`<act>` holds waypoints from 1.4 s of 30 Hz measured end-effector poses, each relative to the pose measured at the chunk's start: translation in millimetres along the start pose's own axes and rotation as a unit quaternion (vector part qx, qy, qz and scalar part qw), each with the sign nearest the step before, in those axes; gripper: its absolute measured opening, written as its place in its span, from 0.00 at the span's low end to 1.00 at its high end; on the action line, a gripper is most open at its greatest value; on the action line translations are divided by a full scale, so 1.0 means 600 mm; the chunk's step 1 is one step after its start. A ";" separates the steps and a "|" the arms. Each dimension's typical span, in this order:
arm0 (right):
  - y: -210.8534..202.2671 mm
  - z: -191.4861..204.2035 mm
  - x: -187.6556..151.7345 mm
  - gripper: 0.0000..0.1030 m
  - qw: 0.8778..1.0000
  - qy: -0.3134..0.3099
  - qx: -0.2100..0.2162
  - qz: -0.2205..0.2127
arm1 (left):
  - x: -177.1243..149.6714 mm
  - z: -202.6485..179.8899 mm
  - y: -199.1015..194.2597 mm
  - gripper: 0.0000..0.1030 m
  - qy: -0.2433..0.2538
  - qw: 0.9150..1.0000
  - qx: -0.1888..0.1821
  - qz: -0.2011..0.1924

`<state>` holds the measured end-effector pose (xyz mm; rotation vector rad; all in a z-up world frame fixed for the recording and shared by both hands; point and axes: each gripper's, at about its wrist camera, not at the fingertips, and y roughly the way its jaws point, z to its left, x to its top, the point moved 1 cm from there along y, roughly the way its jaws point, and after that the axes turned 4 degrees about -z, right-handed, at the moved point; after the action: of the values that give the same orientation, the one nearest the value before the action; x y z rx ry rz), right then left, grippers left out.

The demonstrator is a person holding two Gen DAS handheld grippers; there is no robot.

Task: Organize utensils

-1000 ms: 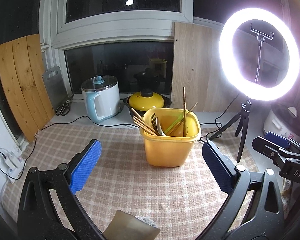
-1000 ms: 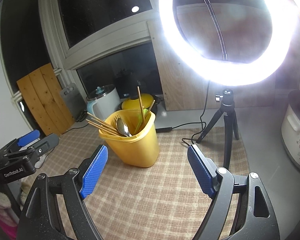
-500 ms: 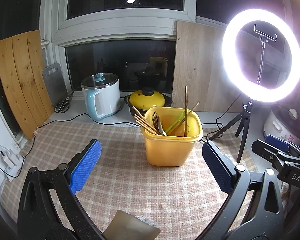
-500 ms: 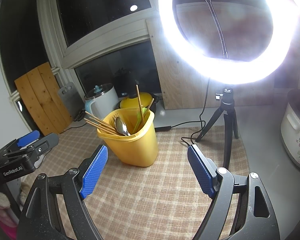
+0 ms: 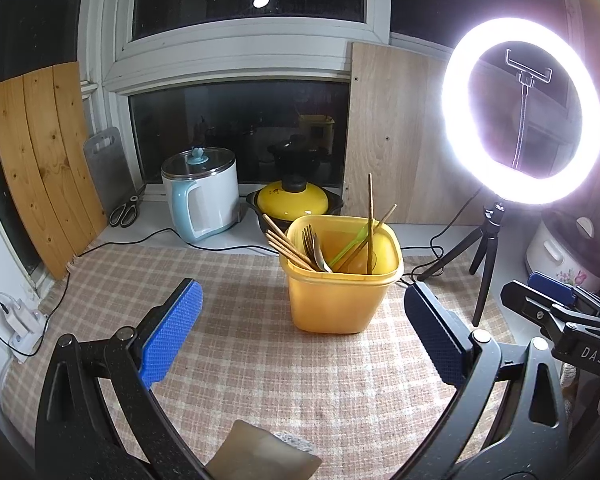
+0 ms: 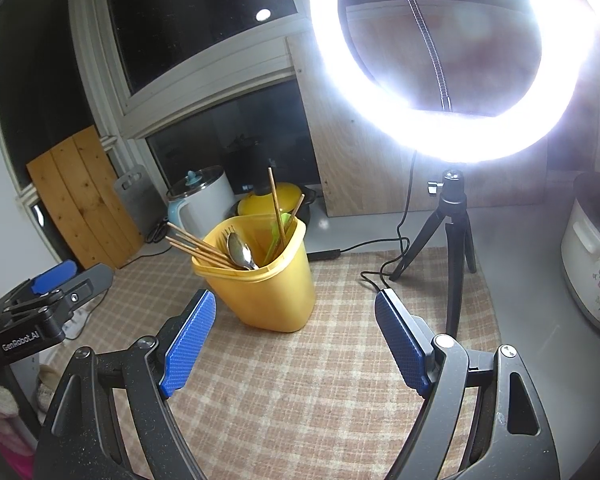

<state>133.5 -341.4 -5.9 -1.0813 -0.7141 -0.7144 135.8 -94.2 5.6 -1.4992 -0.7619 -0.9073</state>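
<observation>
Since one second ago our views drifted only slightly, both the left claw point(image 5: 300, 340) and right claw point(image 6: 296, 344) wide open and empty before the yellow bin point(image 5: 340, 280), which holds all utensils point(image 5: 320, 246), fitting either start or end.

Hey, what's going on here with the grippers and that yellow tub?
A person holds two grippers above a checked mat. The left gripper and the right gripper are both open and hold nothing. Ahead of them a yellow tub stands on the mat with chopsticks, a fork, a spoon and a green utensil standing in it. This fits sorting finished or about to begin.
</observation>
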 end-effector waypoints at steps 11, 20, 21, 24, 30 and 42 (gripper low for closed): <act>0.004 -0.003 -0.003 0.80 1.000 0.007 0.001 0.007 | 0.000 -0.002 0.002 0.99 0.002 1.000 0.002 -0.001; 0.005 -0.004 -0.004 0.80 1.000 0.010 0.003 0.008 | -0.002 -0.005 0.000 1.00 0.004 1.000 0.005 -0.004; 0.005 -0.004 -0.004 0.80 1.000 0.010 0.003 0.008 | -0.002 -0.005 -0.001 0.99 0.003 1.000 0.006 -0.004; 0.005 -0.005 -0.003 0.80 1.000 0.011 0.003 0.009 | -0.002 -0.005 -0.001 1.00 0.005 1.000 0.008 -0.003; 0.006 -0.006 -0.004 0.80 1.000 0.014 0.002 0.009 | -0.001 -0.003 -0.004 1.00 0.003 1.000 0.010 -0.005; 0.011 -0.009 -0.009 0.80 1.000 0.020 0.000 0.017 | 0.001 0.002 -0.006 1.00 0.004 1.000 0.020 -0.010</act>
<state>136.5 -343.7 -15.4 -1.0735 -0.6597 -0.7049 132.8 -92.6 8.0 -1.4546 -0.7860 -0.9082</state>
